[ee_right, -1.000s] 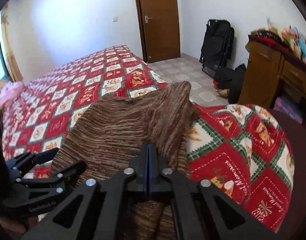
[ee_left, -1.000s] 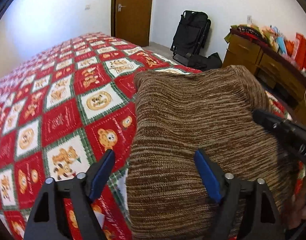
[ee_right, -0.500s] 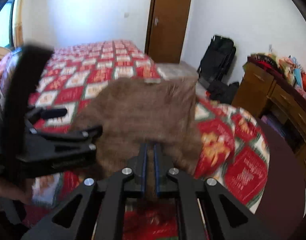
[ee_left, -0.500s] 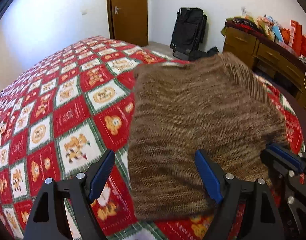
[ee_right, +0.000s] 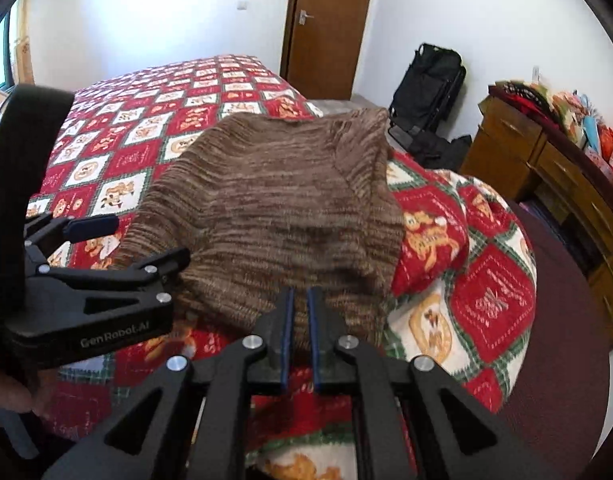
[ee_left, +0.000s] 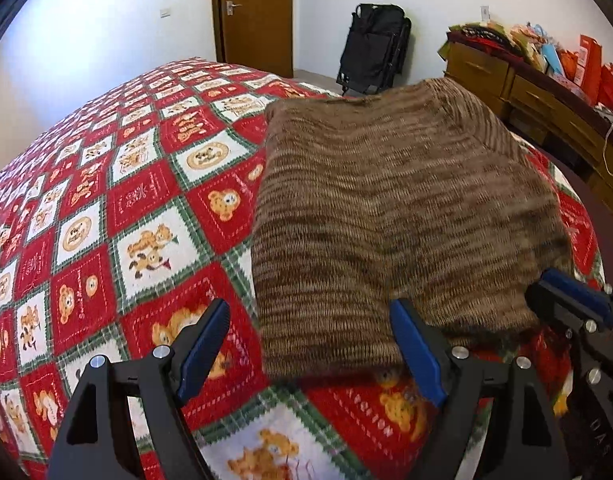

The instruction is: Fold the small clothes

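Note:
A brown striped knit sweater lies folded flat on the red patchwork bedspread; it also shows in the right wrist view. My left gripper is open and empty, hovering just in front of the sweater's near edge. My right gripper has its jaws slightly apart, a narrow gap between the pads, right at the sweater's near edge; nothing is clamped. The right gripper appears at the right of the left wrist view, the left gripper at the left of the right wrist view.
A wooden dresser piled with bags stands right of the bed. A black folded stroller leans on the far wall beside a brown door. The bed's edge drops off at the right.
The right gripper, shut on the sweater a second ago, has opened slightly and let go. The sweater has dropped flat onto the bed, and both grippers have pulled back toward its near edge.

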A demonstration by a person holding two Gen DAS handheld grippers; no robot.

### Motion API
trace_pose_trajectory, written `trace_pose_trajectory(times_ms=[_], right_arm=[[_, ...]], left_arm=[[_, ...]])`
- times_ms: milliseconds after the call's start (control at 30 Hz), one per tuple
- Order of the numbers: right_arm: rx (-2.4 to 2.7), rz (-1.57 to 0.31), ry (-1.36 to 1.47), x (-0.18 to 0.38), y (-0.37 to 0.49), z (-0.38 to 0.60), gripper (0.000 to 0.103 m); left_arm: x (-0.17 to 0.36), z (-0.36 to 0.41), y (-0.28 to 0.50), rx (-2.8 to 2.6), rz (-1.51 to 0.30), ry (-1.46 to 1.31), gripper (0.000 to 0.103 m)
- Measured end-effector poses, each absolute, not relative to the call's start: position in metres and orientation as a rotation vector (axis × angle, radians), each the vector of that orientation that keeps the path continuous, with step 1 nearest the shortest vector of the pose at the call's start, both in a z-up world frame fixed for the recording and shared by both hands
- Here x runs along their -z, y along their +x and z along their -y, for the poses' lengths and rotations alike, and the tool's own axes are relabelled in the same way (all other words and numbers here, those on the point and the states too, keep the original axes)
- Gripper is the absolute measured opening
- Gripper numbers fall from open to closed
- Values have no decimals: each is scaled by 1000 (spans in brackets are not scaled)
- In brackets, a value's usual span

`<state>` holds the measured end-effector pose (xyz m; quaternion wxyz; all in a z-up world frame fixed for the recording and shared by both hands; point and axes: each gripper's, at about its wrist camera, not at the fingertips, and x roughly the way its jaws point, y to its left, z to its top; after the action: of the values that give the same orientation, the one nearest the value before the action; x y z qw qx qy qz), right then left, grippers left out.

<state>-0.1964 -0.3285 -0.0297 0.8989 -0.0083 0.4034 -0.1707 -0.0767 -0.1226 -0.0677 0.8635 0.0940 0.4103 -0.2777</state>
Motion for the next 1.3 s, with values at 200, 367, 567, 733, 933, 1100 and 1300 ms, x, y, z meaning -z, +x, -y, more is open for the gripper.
trace_pose_trajectory(times_ms=[200, 367, 567, 733, 933, 1100, 1300], right_arm=[[357, -696, 51, -9, -201, 333, 16], [323, -674, 85, -29, -145, 381, 16], [343, -797, 152, 11, -85, 439, 15], [402, -805, 151, 18, -72, 452, 37], [424, -768, 192, 4, -89, 452, 37], [513, -579, 133, -26, -171, 398, 55], [578, -561, 139, -11, -221, 355, 73]], left_arm=[[73, 110, -79, 626, -881, 161, 83], [70, 111, -82, 634, -853, 150, 83], [74, 114, -79, 635, -846, 156, 83], [72, 114, -82, 618, -825, 163, 83], [58, 100, -101, 500, -682, 263, 83], [49, 94, -115, 433, -599, 347, 83], [44, 81, -114, 465, -683, 277, 83]])
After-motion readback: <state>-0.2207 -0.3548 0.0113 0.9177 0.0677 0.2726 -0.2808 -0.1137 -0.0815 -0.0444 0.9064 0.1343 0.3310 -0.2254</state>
